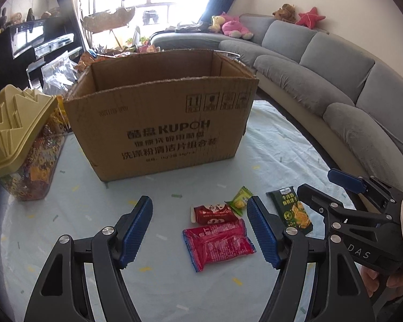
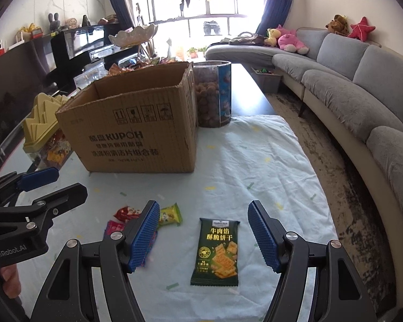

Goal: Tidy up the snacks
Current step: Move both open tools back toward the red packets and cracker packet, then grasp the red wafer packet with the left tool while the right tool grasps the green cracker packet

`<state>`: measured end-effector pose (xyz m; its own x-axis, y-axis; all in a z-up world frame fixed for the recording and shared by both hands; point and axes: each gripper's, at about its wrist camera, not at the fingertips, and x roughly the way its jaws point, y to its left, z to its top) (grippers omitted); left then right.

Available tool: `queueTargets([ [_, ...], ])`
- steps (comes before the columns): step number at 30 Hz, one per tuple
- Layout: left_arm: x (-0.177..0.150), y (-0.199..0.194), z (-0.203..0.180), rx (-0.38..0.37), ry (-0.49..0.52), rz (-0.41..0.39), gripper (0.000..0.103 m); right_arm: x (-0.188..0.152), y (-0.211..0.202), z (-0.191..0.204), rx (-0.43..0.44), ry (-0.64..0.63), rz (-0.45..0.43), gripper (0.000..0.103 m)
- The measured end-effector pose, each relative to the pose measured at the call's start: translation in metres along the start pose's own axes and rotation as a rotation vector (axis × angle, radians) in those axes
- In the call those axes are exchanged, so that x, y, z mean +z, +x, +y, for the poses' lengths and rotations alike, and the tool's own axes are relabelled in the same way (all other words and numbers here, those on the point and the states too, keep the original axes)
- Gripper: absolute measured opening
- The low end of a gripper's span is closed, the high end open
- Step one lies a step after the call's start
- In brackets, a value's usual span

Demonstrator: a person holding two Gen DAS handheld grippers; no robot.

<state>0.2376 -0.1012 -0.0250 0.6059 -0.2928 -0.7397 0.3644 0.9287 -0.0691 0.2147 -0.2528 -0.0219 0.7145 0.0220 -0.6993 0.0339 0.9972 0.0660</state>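
An open cardboard box (image 1: 161, 123) stood on the table (image 1: 80, 214), which was draped in a pale cloth, and everything else sat around it. In front of the box, on the cloth, four snack packets lay flat in a loose cluster: a dark green cracker pack (image 2: 218, 252), a small light green pack (image 1: 239, 201), a red pack (image 1: 212, 212) and a larger pink-red pack (image 1: 218, 244) nearest the viewer. The red pack touched the light green one and the pink-red one; the cracker pack lay apart, to the right of them.

The left gripper (image 1: 200, 230) hung over the red packs, its jaws spread and pinching nothing — the pink-red pack showed between them in the left wrist view, untouched. The right gripper (image 2: 204, 237) hung over the cracker pack, jaws likewise spread with the pack lying between them, clear of both pads. The two grippers were close beside each other.

To the left of the box stood a clear jar (image 1: 32, 169) of wrapped sweets with a yellow ridged lid. Behind its right corner stood a tall clear canister (image 2: 213, 94) of brown round snacks. More bright packets were heaped behind the box. A grey curved sofa (image 2: 349, 88) with soft toys ran along to the right of the box, well apart from it.
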Motion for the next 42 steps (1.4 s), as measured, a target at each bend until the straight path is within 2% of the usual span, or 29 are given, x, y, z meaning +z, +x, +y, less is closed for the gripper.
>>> queueTargets([
  [13,-0.017,0.044,0.005,-0.066,-0.035,0.11,0.072,-0.029,0.031,-0.009,-0.038,0.03,0.121,0.069],
  [23,-0.014,0.07,0.015,-0.132,-0.114,0.131,0.071,-0.032,0.045,-0.012,-0.063,0.034,0.156,0.069],
  [32,-0.016,0.089,0.016,-0.169,-0.142,0.179,0.06,-0.033,0.059,-0.016,-0.075,0.039,0.18,0.069],
  [37,-0.015,0.091,0.016,-0.171,-0.142,0.17,0.054,-0.035,0.066,-0.018,-0.07,0.049,0.19,0.069],
  [42,-0.015,0.093,0.014,-0.172,-0.142,0.167,0.052,-0.033,0.071,-0.016,-0.075,0.039,0.185,0.069],
])
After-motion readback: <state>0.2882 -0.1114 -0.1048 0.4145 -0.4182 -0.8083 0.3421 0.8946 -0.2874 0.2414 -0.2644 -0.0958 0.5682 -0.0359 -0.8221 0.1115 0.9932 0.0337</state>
